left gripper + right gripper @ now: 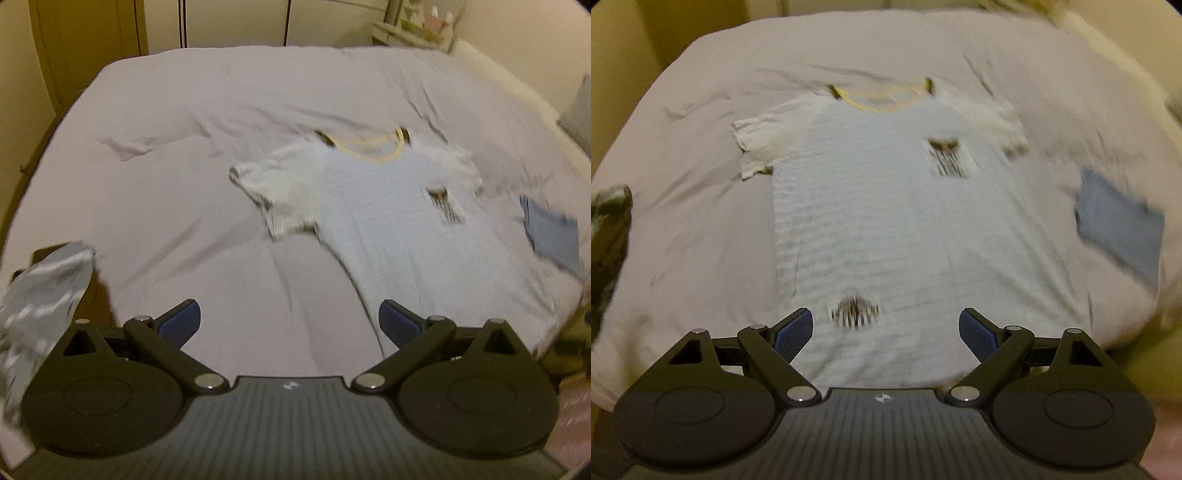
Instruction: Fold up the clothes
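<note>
A pale blue T-shirt (388, 221) (905, 221) with white sleeves and a yellow collar lies flat, face up, on a bed, collar away from me. It carries a dark striped chest print (947, 158) and a second print near the hem (854, 312). My left gripper (290, 325) hangs open above the sheet, just left of the shirt's lower left side, holding nothing. My right gripper (886, 334) is open over the shirt's hem, nothing between its blue pads (794, 334). Both views are blurred.
The bed (184, 147) is covered by a wrinkled lilac sheet. A folded blue garment (552, 234) (1119, 229) lies on the right side of it. A grey patterned cloth (40, 302) hangs at the near left edge. Wardrobe doors (229, 22) and a shelf (413, 29) stand behind.
</note>
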`<state>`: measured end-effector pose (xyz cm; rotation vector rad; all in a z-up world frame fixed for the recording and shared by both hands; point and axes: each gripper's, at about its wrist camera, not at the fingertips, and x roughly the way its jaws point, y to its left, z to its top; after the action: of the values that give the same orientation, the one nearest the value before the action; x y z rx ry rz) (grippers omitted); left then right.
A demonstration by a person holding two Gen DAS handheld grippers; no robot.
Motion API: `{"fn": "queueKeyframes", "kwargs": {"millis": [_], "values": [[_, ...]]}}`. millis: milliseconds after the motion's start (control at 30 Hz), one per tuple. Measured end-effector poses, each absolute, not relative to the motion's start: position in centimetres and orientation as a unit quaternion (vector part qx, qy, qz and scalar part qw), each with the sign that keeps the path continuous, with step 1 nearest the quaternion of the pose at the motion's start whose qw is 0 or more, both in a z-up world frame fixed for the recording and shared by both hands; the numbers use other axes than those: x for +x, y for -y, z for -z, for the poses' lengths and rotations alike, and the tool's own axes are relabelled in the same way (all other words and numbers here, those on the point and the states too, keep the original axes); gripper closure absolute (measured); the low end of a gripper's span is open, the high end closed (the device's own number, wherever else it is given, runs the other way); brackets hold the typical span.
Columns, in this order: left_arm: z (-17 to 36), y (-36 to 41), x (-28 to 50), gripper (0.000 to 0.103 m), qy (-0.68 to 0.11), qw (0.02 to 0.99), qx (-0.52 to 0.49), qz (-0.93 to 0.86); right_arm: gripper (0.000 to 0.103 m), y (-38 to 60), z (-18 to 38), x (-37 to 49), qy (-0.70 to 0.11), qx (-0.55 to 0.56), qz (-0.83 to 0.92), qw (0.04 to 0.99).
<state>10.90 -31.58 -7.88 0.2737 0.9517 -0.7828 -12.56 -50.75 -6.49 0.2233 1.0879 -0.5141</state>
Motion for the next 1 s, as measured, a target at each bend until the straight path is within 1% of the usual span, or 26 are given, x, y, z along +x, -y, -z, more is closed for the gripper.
{"fn": "queueKeyframes", "kwargs": {"millis": [33, 67, 133, 200, 300, 367, 400, 433, 467, 567, 700, 800, 867, 900, 933, 1000], "values": [[8.4, 32.1, 12.8, 0.002, -0.443, 0.807, 0.12, 0.37, 0.018, 50.6, 6.7, -11.5, -0.509, 0.092, 0.237, 0.822], [9.0, 32.6, 14.7, 0.002, -0.44, 0.808, 0.116, 0.375, 0.023, 50.5, 6.9, -10.5, -0.508, 0.08, 0.233, 0.825], [10.4, 33.9, 18.6, 0.002, -0.438, 0.807, 0.117, 0.379, 0.028, 50.2, 7.4, -8.4, -0.505, 0.055, 0.225, 0.831], [12.0, 35.3, 22.1, 0.002, -0.445, 0.801, 0.127, 0.38, 0.029, 50.1, 8.0, -6.1, -0.499, 0.03, 0.21, 0.84], [14.4, 37.5, 27.0, 0.003, -0.448, 0.79, 0.131, 0.398, 0.039, 49.2, 9.4, -1.7, -0.488, -0.019, 0.178, 0.854], [16.3, 38.8, 30.2, 0.008, -0.456, 0.779, 0.127, 0.411, 0.049, 48.7, 10.7, 1.2, -0.491, -0.043, 0.154, 0.856], [17.3, 39.6, 31.7, 0.009, -0.461, 0.774, 0.125, 0.415, 0.052, 48.5, 11.4, 2.4, -0.493, -0.048, 0.139, 0.857], [18.2, 40.4, 33.0, 0.014, -0.464, 0.77, 0.131, 0.418, 0.057, 48.3, 12.2, 3.5, -0.495, -0.057, 0.127, 0.858], [19.1, 41.4, 34.2, 0.021, -0.46, 0.768, 0.143, 0.422, 0.057, 48.1, 13.0, 4.6, -0.496, -0.066, 0.114, 0.858], [21.7, 44.1, 36.9, 0.029, -0.453, 0.756, 0.163, 0.444, 0.058, 47.9, 15.7, 7.6, -0.499, -0.083, 0.081, 0.859], [25.0, 46.4, 40.2, 0.031, -0.47, 0.742, 0.14, 0.456, 0.058, 48.2, 19.4, 10.7, -0.498, -0.097, 0.054, 0.86], [26.7, 47.1, 42.1, 0.034, -0.501, 0.731, 0.094, 0.455, 0.058, 48.3, 22.2, 12.9, -0.497, -0.115, 0.039, 0.859], [27.9, 47.4, 43.2, 0.046, -0.52, 0.72, 0.073, 0.453, 0.059, 48.0, 23.9, 14.4, -0.494, -0.132, 0.032, 0.859], [28.4, 47.5, 43.5, 0.058, -0.527, 0.717, 0.072, 0.45, 0.059, 47.8, 24.7, 15.1, -0.494, -0.139, 0.029, 0.858], [28.8, 47.5, 43.8, 0.067, -0.533, 0.715, 0.069, 0.446, 0.059, 47.8, 25.4, 15.7, -0.496, -0.142, 0.029, 0.856], [29.7, 47.2, 44.4, 0.074, -0.544, 0.713, 0.055, 0.439, 0.059, 47.8, 26.6, 16.8, -0.498, -0.147, 0.031, 0.854]]}}
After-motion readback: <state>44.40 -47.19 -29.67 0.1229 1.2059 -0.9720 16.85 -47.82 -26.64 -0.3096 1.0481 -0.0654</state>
